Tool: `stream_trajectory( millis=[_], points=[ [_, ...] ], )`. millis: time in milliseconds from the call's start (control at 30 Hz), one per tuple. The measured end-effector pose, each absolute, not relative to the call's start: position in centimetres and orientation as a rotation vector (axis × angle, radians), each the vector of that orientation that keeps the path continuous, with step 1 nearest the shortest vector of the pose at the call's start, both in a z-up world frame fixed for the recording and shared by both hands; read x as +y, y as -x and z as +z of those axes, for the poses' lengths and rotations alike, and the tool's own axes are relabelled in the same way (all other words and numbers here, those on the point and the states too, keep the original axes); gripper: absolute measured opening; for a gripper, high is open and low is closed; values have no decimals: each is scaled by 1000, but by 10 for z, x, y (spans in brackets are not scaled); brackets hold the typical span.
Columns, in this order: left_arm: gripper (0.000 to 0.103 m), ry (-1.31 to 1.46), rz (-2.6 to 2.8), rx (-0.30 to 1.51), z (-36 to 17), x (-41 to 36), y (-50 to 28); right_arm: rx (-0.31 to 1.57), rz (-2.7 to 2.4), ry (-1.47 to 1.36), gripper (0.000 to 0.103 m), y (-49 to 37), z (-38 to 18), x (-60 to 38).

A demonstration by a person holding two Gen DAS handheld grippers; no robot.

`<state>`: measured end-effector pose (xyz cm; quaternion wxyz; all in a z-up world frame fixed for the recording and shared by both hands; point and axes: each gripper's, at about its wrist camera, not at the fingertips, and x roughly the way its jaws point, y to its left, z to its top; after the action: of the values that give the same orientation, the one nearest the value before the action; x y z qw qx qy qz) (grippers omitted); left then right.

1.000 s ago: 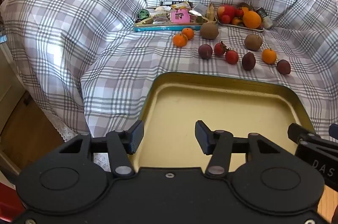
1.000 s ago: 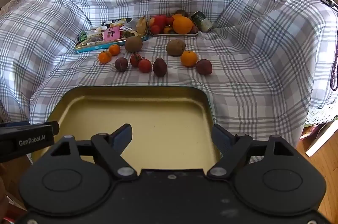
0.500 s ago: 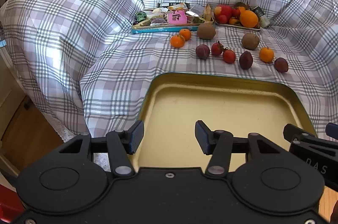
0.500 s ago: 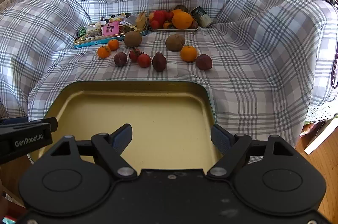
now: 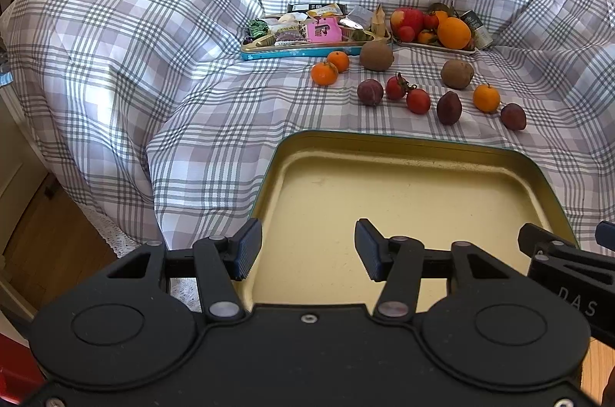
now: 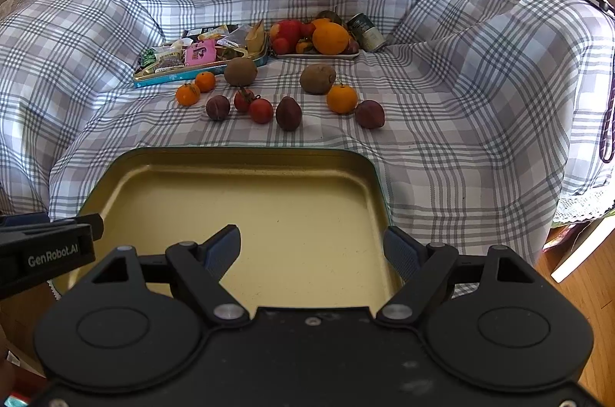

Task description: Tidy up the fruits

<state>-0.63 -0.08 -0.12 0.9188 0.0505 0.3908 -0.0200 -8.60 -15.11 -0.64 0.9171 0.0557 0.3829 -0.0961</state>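
Observation:
An empty gold tin tray [image 5: 407, 145] [image 6: 246, 153] lies on the plaid cover near the front edge. Beyond it loose fruits lie in a row: small oranges [image 5: 324, 73] [image 6: 341, 98], tomatoes [image 5: 418, 100] [image 6: 261, 110], dark plums [image 5: 448, 107] [image 6: 288, 113] and brown kiwis [image 5: 376, 56] [image 6: 317, 79]. My left gripper [image 5: 307, 249] is open and empty over the tray's near left part. My right gripper [image 6: 313, 249] is open and empty over the tray's near right part. The right gripper's body [image 5: 569, 264] shows in the left view.
A blue tin of snacks [image 5: 307, 36] [image 6: 192, 59] and a white plate piled with fruit [image 5: 434, 26] [image 6: 315, 36] stand at the back, a can [image 6: 367, 32] beside the plate. The cover rises in folds on both sides. Wooden floor [image 5: 46, 234] lies below left.
Both grippers have shifted slightly so the fruits and tray sit a bit lower and nearer in view. Both stay open. No fruit has moved.

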Motion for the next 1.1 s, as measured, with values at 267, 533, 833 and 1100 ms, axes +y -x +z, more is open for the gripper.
stream_trajectory(
  millis=[267,533,833,1100],
  points=[
    [59,-106,-44,809,-3,1,7,781,-197,-107,85,87,-6,-150],
    [59,-106,-47,814,-3,-2,6,782,-195,-102,84,87,-6,-149],
    [59,-112,-57,829,-3,-4,4,777,-183,-89,84,87,-5,-148],
    [59,-112,-60,834,-2,-4,4,784,-181,-92,79,86,-5,-150]
  ],
)
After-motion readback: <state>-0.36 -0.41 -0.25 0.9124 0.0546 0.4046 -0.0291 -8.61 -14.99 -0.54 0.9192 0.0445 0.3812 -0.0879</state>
